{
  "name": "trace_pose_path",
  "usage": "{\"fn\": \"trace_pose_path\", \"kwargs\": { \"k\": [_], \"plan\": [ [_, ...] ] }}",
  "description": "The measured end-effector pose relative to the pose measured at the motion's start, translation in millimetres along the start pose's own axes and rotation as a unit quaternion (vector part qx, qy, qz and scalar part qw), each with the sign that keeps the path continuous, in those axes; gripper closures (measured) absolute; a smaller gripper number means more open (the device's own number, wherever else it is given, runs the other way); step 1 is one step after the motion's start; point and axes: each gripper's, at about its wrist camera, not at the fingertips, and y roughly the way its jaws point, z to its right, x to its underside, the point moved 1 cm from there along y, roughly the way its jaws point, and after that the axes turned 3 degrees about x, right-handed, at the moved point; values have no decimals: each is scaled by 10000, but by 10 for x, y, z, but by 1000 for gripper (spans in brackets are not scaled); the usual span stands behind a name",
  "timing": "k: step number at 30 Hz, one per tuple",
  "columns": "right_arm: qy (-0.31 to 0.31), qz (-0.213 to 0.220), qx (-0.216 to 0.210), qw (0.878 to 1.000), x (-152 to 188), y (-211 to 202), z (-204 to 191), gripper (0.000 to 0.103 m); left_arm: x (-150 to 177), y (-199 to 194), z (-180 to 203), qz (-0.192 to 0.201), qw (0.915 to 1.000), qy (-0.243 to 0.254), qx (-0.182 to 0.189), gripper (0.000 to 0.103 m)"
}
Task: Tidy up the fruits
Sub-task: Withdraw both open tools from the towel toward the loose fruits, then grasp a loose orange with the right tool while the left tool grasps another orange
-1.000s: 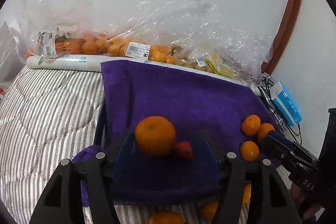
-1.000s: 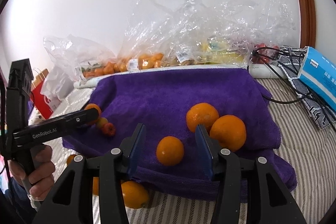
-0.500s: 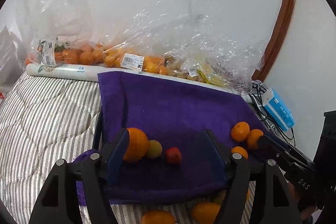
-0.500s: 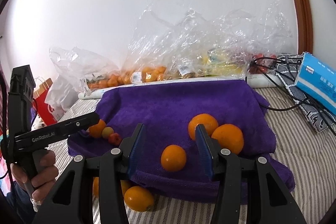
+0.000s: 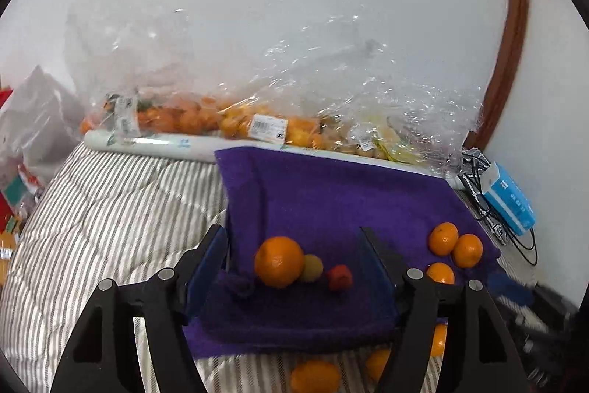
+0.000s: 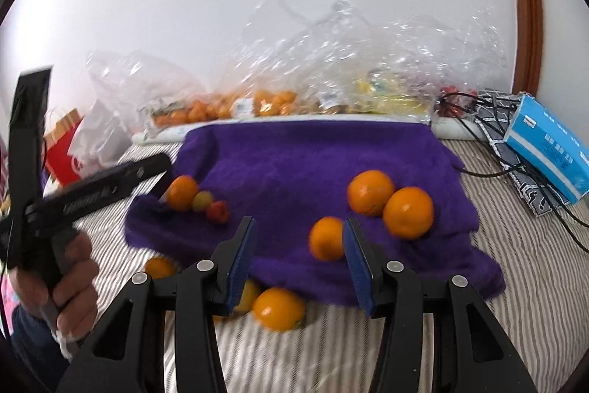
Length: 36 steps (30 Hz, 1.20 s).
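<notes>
Both wrist views low, near, facing wall, sharing purple towel [image 5: 331,201]

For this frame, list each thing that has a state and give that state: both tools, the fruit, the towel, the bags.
left tool: open, empty
right tool: open, empty
purple towel: spread, rumpled
big orange: on towel, beside small yellowish fruit
red fruit: on towel
plastic bags: holding fruit
</notes>
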Motion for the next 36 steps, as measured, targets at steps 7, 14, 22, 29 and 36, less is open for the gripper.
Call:
{"fn": "trace_pose_path", "kwargs": {
  "k": [7, 14, 22, 29, 36],
  "plan": [
    [-50, -320, 269, 9991, 216, -23, -124, 65, 152, -274, -188, -96, 9997, -209, 58, 35],
    [8, -483, 334, 9983, 363, 19, -107, 66, 362, -397, -255, -222, 9995, -242, -38, 35],
    [-66, -620, 340, 9975, 395, 93, -110, 66, 501, -434, -189, -382, 9992, -149, 14, 35],
    [-124, -747, 283, 9967, 407, 210, -102, 66, 628, -322, -191, -509, 9984, -107, 223, 35],
    [-164, -932, 311, 9950, 418, 343, -126, 69, 744, -219, -215, -627, 9976, -173, 256, 35]
  ]
}}
